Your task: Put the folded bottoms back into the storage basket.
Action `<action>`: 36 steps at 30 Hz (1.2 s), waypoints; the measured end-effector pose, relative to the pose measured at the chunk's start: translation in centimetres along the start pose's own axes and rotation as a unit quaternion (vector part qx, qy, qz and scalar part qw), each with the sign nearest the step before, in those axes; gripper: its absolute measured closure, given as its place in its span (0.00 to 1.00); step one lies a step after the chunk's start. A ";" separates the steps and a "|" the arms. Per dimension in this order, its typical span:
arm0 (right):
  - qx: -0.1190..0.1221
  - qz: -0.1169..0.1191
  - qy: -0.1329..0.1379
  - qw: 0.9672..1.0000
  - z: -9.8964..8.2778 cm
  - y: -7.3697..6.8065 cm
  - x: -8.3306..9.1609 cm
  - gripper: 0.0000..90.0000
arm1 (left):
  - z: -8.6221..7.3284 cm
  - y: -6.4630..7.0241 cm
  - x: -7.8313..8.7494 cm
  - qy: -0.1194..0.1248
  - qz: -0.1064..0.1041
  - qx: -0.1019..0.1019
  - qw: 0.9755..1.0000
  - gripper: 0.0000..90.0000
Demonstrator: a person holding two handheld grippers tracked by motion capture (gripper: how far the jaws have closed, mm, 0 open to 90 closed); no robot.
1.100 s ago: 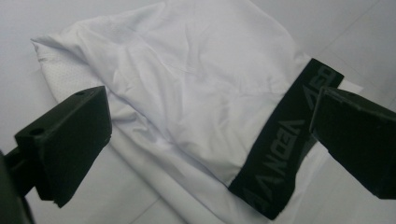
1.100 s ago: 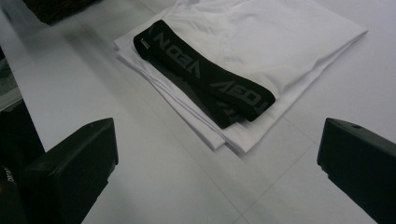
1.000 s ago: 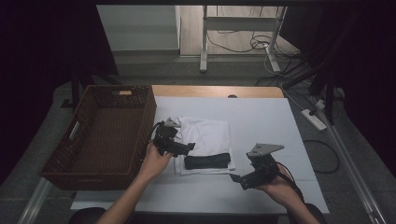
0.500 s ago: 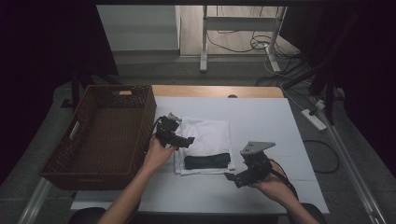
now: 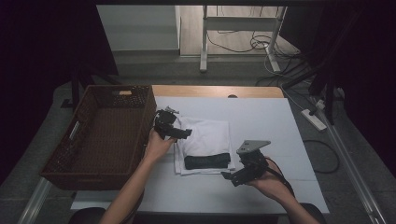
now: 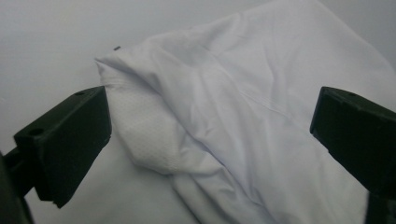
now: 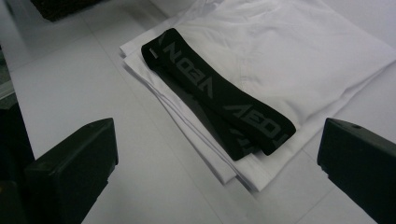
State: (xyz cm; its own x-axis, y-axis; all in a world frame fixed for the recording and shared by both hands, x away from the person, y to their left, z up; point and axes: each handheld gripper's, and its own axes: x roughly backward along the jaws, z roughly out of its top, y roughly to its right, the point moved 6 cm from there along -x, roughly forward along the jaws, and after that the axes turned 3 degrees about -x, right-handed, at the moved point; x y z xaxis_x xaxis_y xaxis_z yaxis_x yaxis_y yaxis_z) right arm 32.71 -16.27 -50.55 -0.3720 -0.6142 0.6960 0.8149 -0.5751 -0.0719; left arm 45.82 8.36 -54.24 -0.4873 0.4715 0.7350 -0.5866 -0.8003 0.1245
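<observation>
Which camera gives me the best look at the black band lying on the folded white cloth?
The right gripper view: the black band lies close, between the open jaws, its grey lettering showing, on the folded white cloth. The high view shows the band as a small dark strip at the cloth's near edge. The left gripper view faces a bare corner of the cloth.

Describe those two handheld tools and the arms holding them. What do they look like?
Both are black and blocky. The left claw ends in two chunky black jaws with small holes. The right claw carries a grey three-cornered plate on top and trails a black cable. The forearms are bare, with no sleeves visible.
</observation>
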 end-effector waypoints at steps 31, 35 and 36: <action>0.018 0.002 -0.004 1.000 -0.1 -0.5 -0.2 0.00 | 0.0 -3.7 -4.4 -0.060 0.033 0.012 0.998 0.39; 0.018 0.006 -0.020 1.000 -0.5 -0.6 -0.7 0.00 | 0.0 -3.1 -4.3 -0.055 0.012 0.001 0.998 0.60; 0.018 0.006 -0.020 1.000 -0.5 -0.6 -0.7 0.00 | 0.0 -3.1 -4.3 -0.055 0.012 0.001 0.998 0.63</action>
State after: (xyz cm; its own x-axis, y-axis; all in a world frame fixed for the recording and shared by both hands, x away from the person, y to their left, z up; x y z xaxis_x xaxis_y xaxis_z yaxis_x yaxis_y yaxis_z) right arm 32.31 -15.77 -51.36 -0.3450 -0.5976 0.7238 0.8344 -0.5485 -0.0551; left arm 49.71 8.83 -57.81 -0.4269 0.4079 0.8071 -0.5747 -0.8115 0.1062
